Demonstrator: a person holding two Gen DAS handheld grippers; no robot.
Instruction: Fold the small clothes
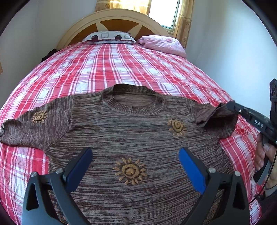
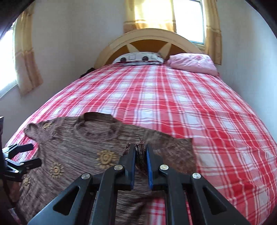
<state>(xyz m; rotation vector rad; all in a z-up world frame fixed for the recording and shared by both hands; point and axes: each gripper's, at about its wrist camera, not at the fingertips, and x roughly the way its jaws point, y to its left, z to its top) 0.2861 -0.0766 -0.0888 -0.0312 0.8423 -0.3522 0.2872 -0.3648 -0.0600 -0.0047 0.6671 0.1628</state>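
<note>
A brown knit sweater (image 1: 131, 135) with yellow sun patterns lies face up on the bed, collar away from me. It also shows in the right wrist view (image 2: 83, 148). My left gripper (image 1: 135, 152) is open above the sweater's chest, holding nothing. My right gripper (image 2: 140, 150) is shut on the sweater's right sleeve (image 2: 140, 155), which bunches between the blue pads. In the left wrist view the right gripper (image 1: 232, 107) pinches that sleeve (image 1: 216, 119) and lifts it off the bed. The left sleeve (image 1: 29, 126) lies flat.
The bed (image 1: 121, 65) has a red and white plaid sheet. A patterned pillow (image 1: 109, 36) and a pink bundle (image 1: 162, 43) lie at the headboard (image 1: 112, 19). Walls close in on both sides. A curtained window (image 2: 166, 13) is behind the bed.
</note>
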